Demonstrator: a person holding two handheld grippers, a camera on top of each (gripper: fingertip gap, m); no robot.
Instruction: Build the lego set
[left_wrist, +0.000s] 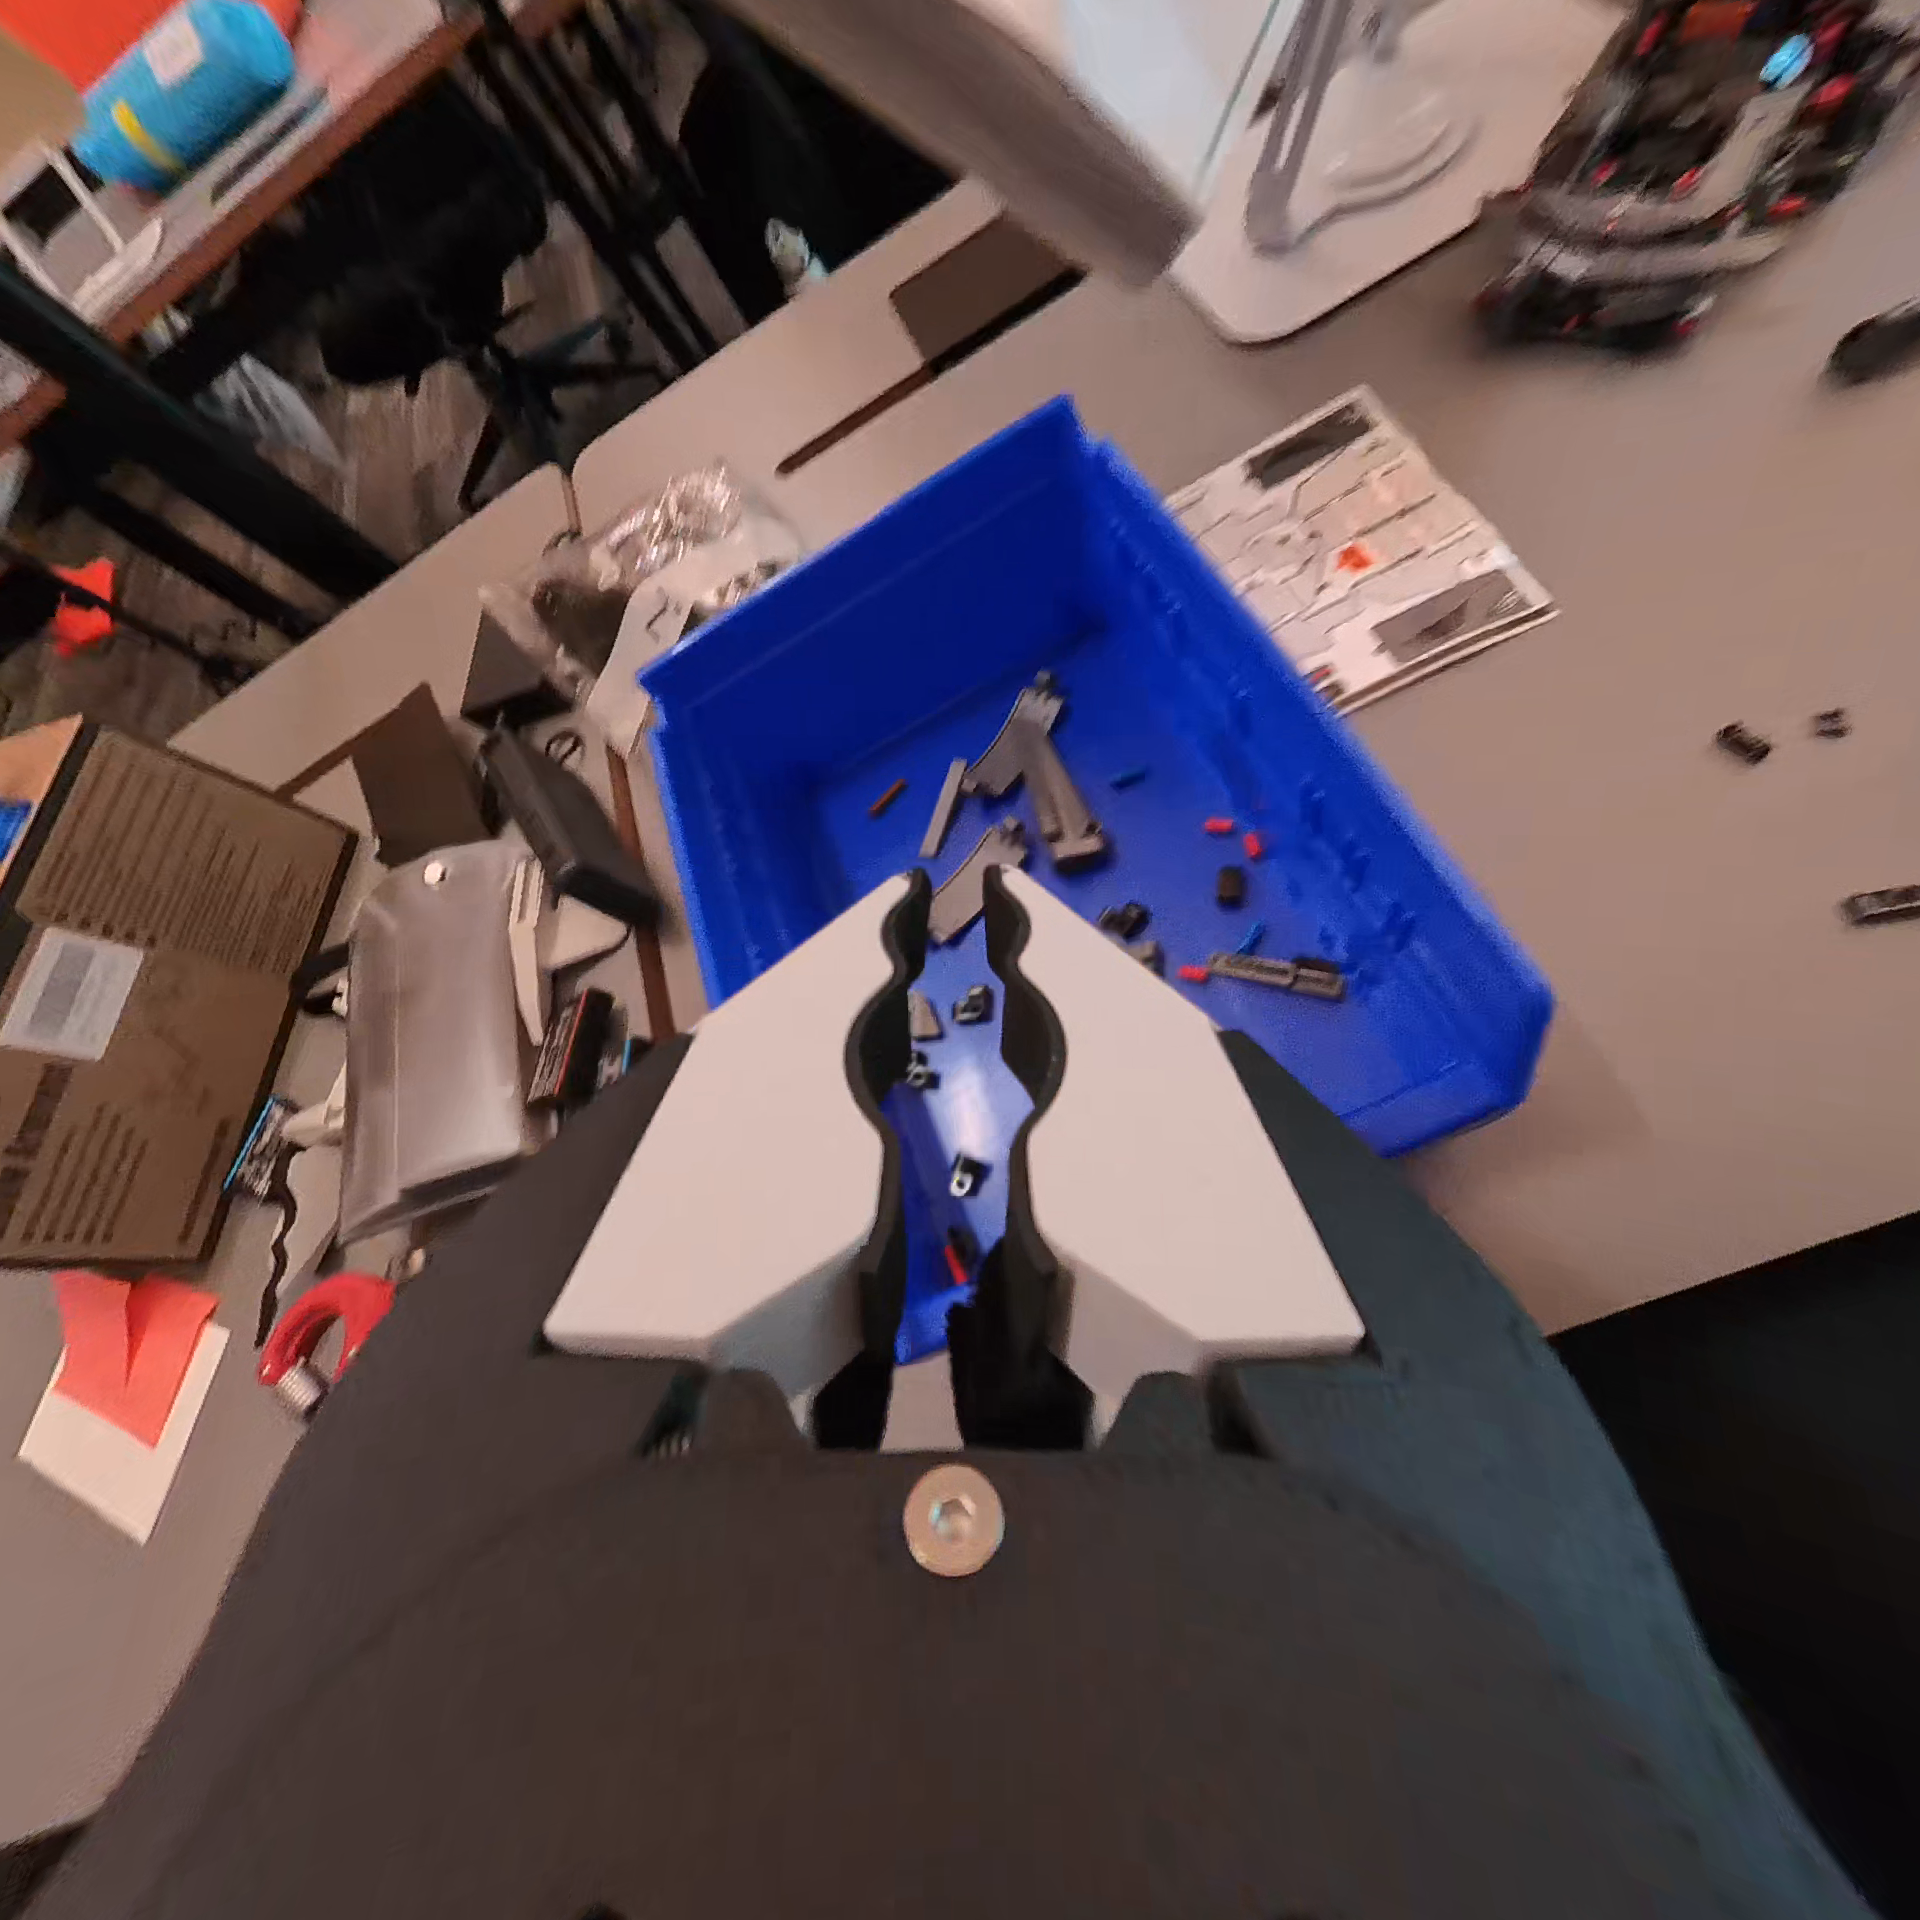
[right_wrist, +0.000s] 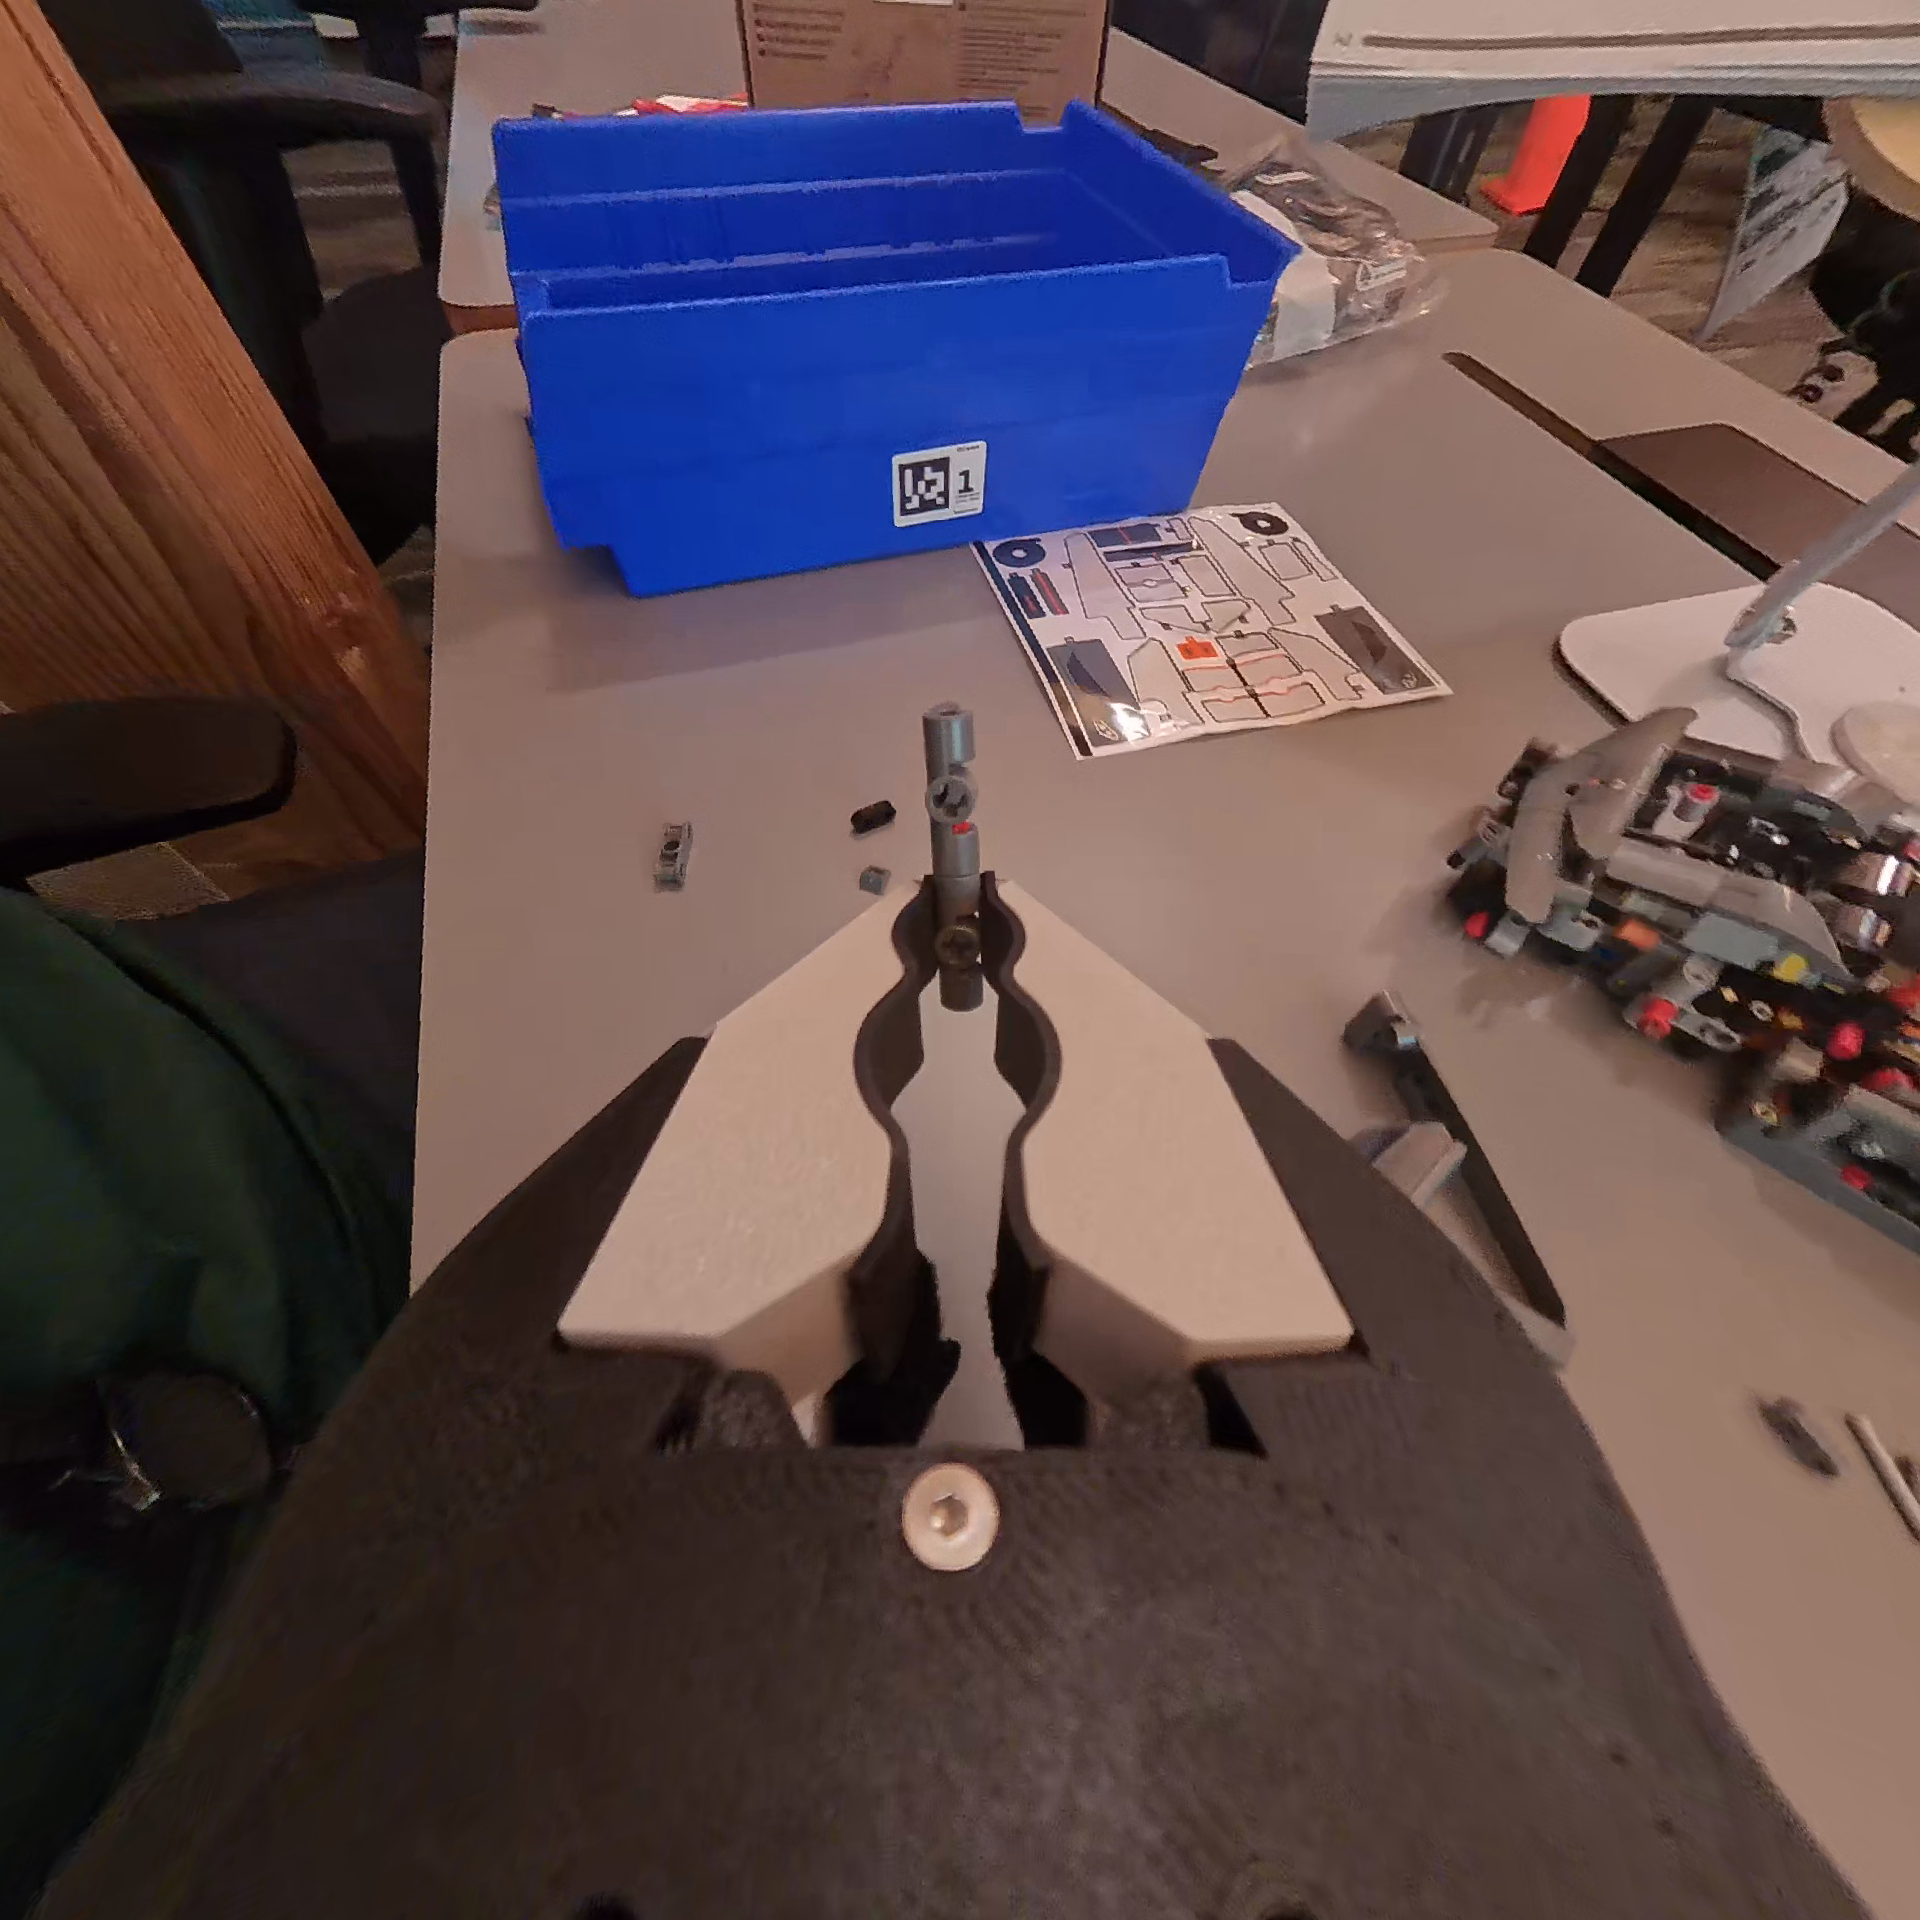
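The right gripper (right_wrist: 954, 904) is hovering over the grey table (right_wrist: 644, 665), its jaws clamped on a thin grey lego rod (right_wrist: 952, 821) that is sticking up and away past the tips. Just beyond the tips, loose small pieces are lying on the table: a grey clip (right_wrist: 673, 855) to the left, a tiny grey wedge (right_wrist: 874, 880) and a short black pin (right_wrist: 873, 815). To the right, a dark flat strip (right_wrist: 1455, 1143) is lying near the half-built lego model (right_wrist: 1704, 925), which is sitting at the right edge. Farther off, a printed sheet (right_wrist: 1210, 629) is lying flat between the model and the blue bin (right_wrist: 873, 343), whose near wall is carrying a white tag (right_wrist: 938, 483). Behind the bin, a clear bag (right_wrist: 1340, 260) and a cardboard box (right_wrist: 925, 47) are resting.

The left gripper (left_wrist: 956, 888) is hanging over the near end of that same blue bin (left_wrist: 1455, 935), its jaws close together around a grey flat piece (left_wrist: 961, 894); whether they are pinching it I cannot tell. Inside the bin, grey flat parts (left_wrist: 1039, 779), small black bits (left_wrist: 1229, 886) and red and blue pins (left_wrist: 1216, 827) are lying scattered on the floor. To the left, brown boxes (left_wrist: 156, 987) and a red coil (left_wrist: 322, 1335) are crowding the table.
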